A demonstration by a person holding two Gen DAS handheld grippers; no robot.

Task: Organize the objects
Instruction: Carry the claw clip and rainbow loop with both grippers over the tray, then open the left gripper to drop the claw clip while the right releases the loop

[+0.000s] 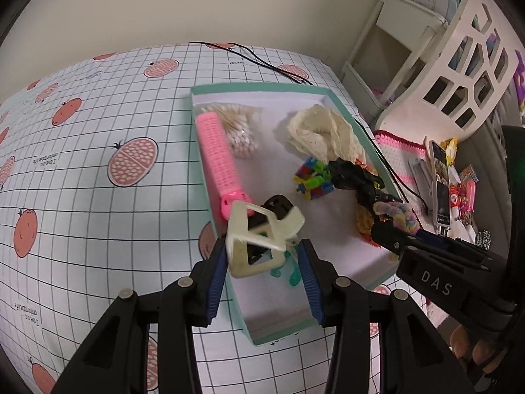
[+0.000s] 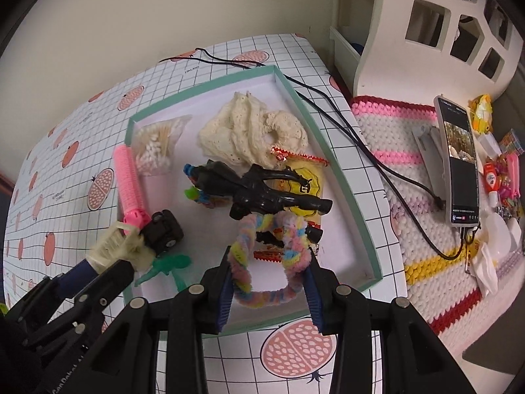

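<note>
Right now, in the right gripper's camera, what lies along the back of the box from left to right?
Bag of cotton swabs → cream lace fabric → black cable outside the teal box → phone.

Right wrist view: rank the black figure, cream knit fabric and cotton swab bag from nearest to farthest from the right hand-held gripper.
From the right hand-held gripper:
1. Black figure, just ahead, mid-box.
2. Cream knit fabric, behind the figure.
3. Cotton swab bag, far left corner, though close to the fabric's distance.

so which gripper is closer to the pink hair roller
Left. The left gripper, shut on the cream hair claw, sits right at the pink hair roller's near end. The right gripper holds the pastel scrunchie, farther across the box.
</note>
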